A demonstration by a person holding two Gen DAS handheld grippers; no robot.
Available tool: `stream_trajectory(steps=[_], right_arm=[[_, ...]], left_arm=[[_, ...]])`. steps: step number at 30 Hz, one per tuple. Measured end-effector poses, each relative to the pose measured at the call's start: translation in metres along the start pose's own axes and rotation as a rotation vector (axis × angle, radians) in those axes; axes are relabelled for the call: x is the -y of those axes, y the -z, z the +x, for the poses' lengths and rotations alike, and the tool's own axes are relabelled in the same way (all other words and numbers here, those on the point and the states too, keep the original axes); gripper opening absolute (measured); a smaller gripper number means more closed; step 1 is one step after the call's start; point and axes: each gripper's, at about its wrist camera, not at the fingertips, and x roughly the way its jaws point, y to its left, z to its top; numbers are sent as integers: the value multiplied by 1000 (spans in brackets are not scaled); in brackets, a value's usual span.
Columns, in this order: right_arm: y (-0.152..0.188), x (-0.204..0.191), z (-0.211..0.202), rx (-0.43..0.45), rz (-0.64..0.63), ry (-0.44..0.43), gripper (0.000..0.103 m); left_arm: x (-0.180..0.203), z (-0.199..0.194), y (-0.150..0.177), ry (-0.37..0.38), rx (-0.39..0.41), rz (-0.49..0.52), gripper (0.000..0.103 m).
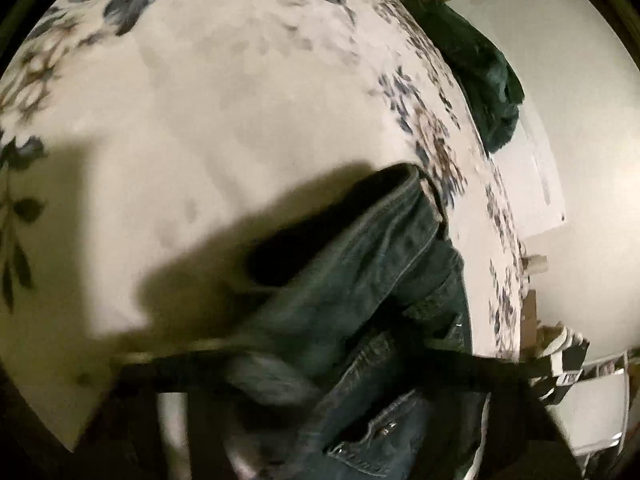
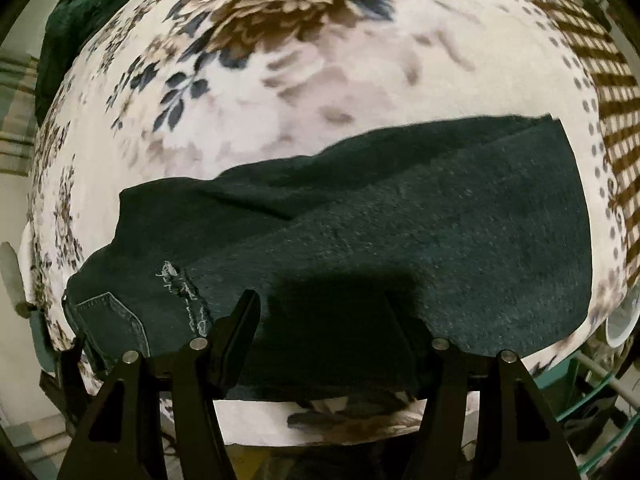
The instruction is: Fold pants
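Note:
Dark blue jeans (image 2: 360, 216) lie across a floral bedspread (image 2: 280, 80), legs stretched to the right, back pocket and a frayed rip at lower left. My right gripper (image 2: 324, 312) is open, its fingers (image 2: 240, 320) spread just above the near edge of the jeans, holding nothing. In the left wrist view the waistband end of the jeans (image 1: 360, 280) is bunched and lifted off the bedspread (image 1: 200, 120), casting a shadow. My left gripper (image 1: 332, 412) is shut on this denim; its fingers are mostly hidden by fabric and blur.
A dark green garment (image 1: 480, 68) lies at the bed's far edge, also in the right wrist view (image 2: 64, 32). A white wall (image 1: 568, 120) is beyond the bed. A checkered brown cloth (image 2: 612, 120) borders the bedspread at right. Glass furniture (image 2: 600, 392) stands at lower right.

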Motion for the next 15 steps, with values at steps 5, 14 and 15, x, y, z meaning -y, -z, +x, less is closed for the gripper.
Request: stream_trajectory(steps=[5, 14, 15], right_arm=[[0, 2, -6, 17, -5, -17, 64], [15, 65, -39, 74, 105, -80, 64], [17, 76, -44, 84, 123, -82, 64]], left_arm=[[30, -29, 4, 28, 54, 104, 24], [166, -114, 59, 193, 122, 486, 21], [188, -121, 74, 227, 111, 536, 21]])
